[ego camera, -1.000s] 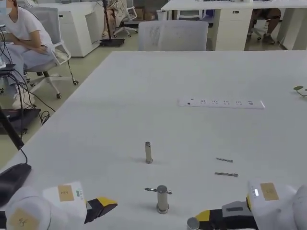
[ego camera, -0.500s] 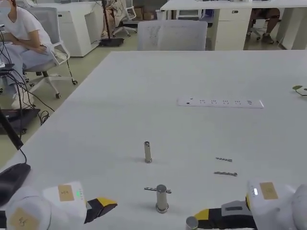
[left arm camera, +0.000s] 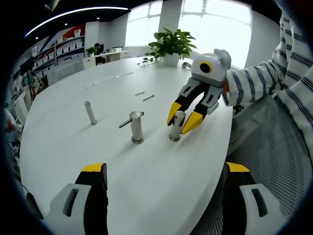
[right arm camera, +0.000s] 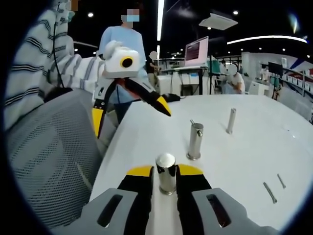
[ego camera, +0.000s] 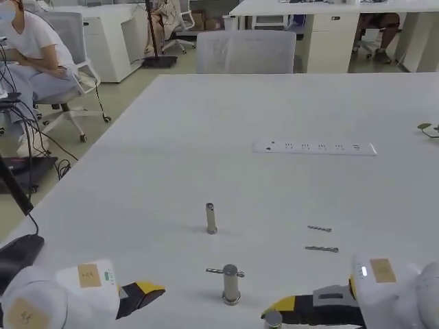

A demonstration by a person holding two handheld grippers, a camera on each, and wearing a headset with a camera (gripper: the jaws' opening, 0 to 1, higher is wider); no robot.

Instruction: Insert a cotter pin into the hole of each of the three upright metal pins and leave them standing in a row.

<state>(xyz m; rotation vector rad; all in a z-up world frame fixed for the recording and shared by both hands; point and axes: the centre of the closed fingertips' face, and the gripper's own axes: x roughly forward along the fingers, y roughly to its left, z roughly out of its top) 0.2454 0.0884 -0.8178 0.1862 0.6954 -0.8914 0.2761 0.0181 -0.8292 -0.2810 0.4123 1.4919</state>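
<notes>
An upright metal pin is pinched in the jaws of the right gripper; those of the left gripper are spread wide.

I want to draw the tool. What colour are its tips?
Yellow, on the right tool holding a metal pin; left gripper view.

Open-plan office: rows of white desks, office chairs, a lit monitor, potted plant.

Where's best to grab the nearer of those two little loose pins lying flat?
Probably from straight above, jaws closing across the middle of the nearer cotter pin: its thin shaft lies flat on the table, apart from the other cotter pin.
</notes>
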